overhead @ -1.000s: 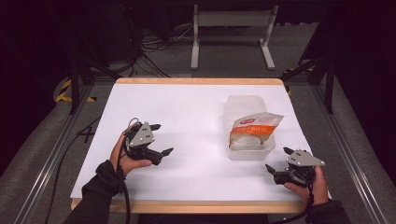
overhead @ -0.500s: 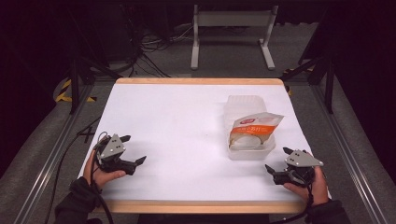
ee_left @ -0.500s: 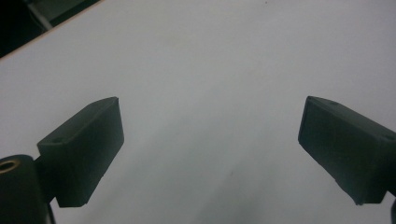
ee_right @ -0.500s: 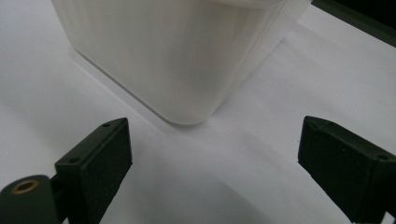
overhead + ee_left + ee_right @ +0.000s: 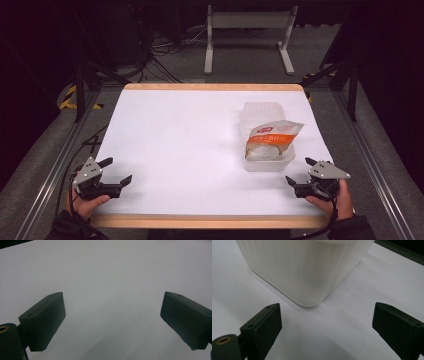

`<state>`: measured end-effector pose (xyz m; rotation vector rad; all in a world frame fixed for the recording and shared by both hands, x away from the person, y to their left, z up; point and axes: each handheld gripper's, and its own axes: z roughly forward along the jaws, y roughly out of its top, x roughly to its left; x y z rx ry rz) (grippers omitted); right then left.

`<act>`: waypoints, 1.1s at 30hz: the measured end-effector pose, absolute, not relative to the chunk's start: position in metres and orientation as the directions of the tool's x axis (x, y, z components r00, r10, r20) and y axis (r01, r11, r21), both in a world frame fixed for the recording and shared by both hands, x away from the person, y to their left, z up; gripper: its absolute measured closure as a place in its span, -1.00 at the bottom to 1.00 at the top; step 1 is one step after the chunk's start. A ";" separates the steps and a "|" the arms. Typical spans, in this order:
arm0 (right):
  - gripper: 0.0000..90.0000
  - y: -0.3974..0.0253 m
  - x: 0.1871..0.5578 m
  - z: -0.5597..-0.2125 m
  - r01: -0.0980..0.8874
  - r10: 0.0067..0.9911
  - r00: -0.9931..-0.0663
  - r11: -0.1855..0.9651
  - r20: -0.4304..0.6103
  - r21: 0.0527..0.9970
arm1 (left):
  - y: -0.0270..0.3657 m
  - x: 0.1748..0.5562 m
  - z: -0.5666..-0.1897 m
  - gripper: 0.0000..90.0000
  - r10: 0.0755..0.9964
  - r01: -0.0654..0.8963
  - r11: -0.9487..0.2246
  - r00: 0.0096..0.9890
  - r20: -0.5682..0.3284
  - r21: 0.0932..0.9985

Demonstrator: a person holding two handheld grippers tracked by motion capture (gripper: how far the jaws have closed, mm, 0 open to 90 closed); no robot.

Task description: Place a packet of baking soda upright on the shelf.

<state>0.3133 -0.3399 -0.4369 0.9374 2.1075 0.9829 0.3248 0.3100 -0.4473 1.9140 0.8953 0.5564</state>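
Observation:
A clear plastic tub (image 5: 266, 162) stands on the right half of the white table (image 5: 190, 130), and a snack bag (image 5: 274, 136) with an orange label lies in it, sticking out over the rim. My right gripper (image 5: 301, 171) rests open at the table's front right corner, just in front of the tub; in the right gripper view the tub's corner (image 5: 307, 272) looms close ahead of the spread jaws. My left gripper (image 5: 117, 171) sits open at the front left corner, held by a hand, jaws wide over bare table (image 5: 110, 277).
A wooden rim (image 5: 200, 221) borders the table's front edge. Metal rails (image 5: 47, 170) run along both sides. Beyond the far edge stand a white metal frame (image 5: 247, 35) and loose cables (image 5: 165, 55) on the dark floor.
My left gripper has moved back and leftward from the table's middle-left to the front left corner. The right gripper, tub and bag have stayed put.

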 end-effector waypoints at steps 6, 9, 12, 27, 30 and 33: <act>-0.79 -0.345 0.314 -0.434 0.329 0.813 -0.536 0.449 -0.228 0.831 | 0.321 0.321 -0.450 -0.87 0.790 0.375 -0.254 0.612 -0.033 0.892; -0.79 -0.346 0.314 -0.434 0.331 0.817 -0.533 0.439 -0.218 0.835 | 0.321 0.322 -0.451 -0.88 0.790 0.380 -0.247 0.612 -0.042 0.891; -0.79 -0.345 0.314 -0.434 0.332 0.818 -0.532 0.441 -0.221 0.834 | 0.320 0.321 -0.451 -0.88 0.785 0.372 -0.264 0.618 -0.025 0.890; -0.78 -0.340 0.314 -0.434 0.327 0.811 -0.543 0.443 -0.218 0.834 | 0.311 0.320 -0.450 -0.86 0.780 0.365 -0.304 0.626 0.010 0.880; -0.78 -0.339 0.315 -0.434 0.327 0.809 -0.548 0.442 -0.213 0.835 | 0.311 0.321 -0.449 -0.86 0.785 0.366 -0.297 0.619 0.007 0.882; -0.78 -0.340 0.315 -0.435 0.327 0.809 -0.549 0.439 -0.210 0.837 | 0.310 0.322 -0.449 -0.87 0.788 0.374 -0.296 0.616 0.004 0.879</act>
